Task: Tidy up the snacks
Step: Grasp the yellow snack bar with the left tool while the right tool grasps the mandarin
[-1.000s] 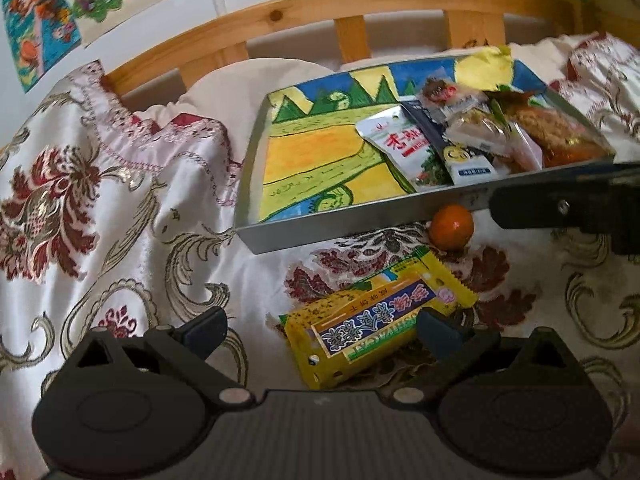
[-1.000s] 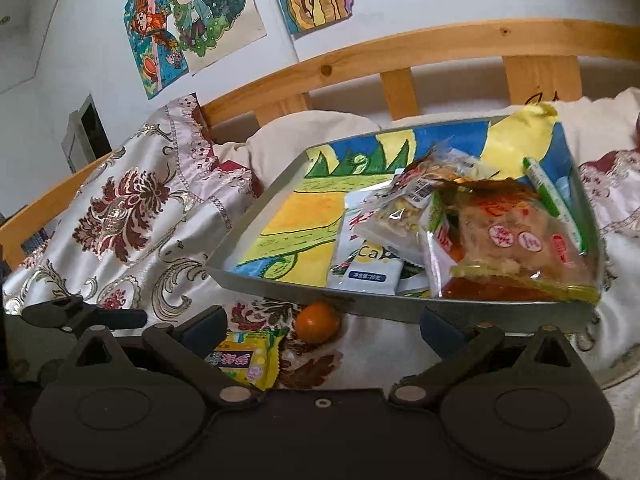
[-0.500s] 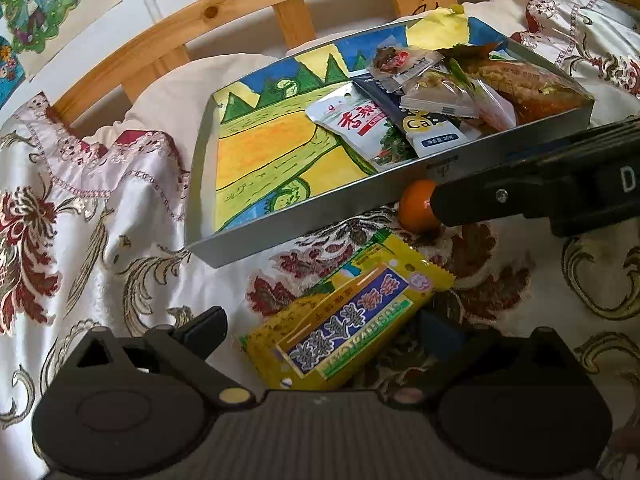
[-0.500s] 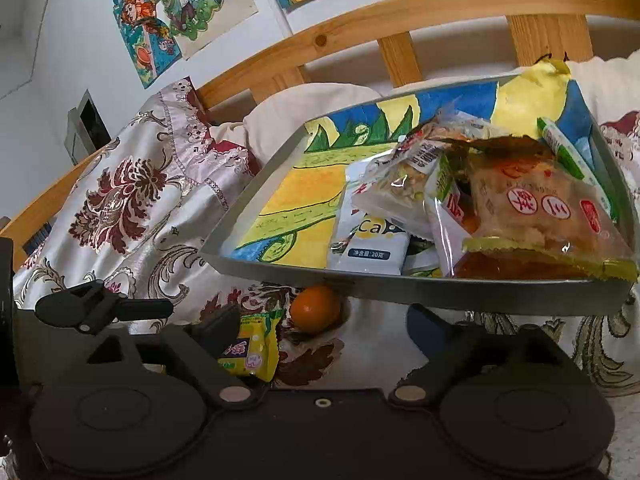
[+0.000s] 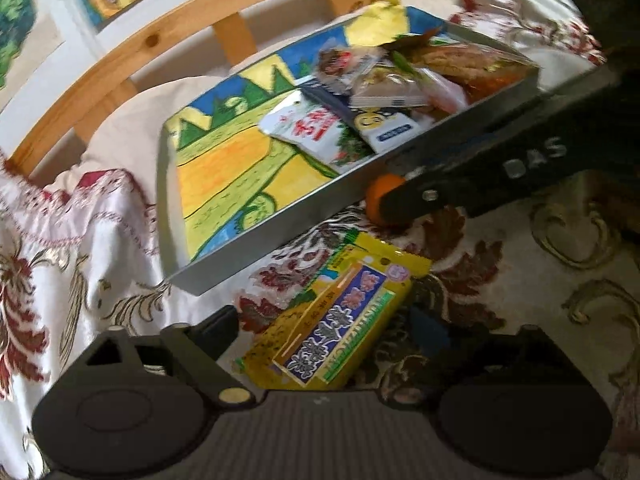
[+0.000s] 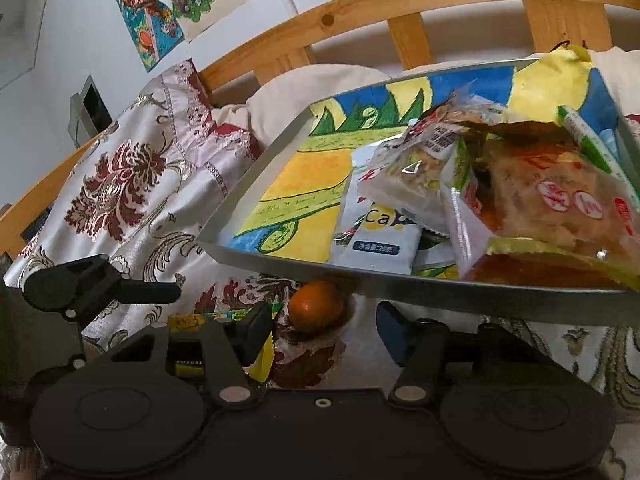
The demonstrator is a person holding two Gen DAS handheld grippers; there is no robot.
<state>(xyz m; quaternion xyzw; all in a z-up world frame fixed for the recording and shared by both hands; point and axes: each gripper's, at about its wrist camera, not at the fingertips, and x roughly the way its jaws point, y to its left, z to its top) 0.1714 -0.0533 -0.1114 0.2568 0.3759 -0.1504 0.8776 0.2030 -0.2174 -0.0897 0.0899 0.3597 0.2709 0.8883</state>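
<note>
The small orange lay on the bedspread against the tray's near wall, round, firm and likely to roll, so best pinched across its middle; the right gripper had just been closing, jaws apart around it, apparently not yet touching. At the left gripper's twelve o'clock, between narrowing, still-apart jaws, lay a light, crinkly yellow packet, best taken across its width. The tray held several snack bags piled at its three o'clock end.

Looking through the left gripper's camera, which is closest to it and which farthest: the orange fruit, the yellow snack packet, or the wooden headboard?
1. Yellow snack packet: between the left gripper's jaws, on the bedspread.
2. Orange fruit: farther off, against the tray's near wall, partly behind the right gripper.
3. Wooden headboard: farthest, beyond the tray.
</note>
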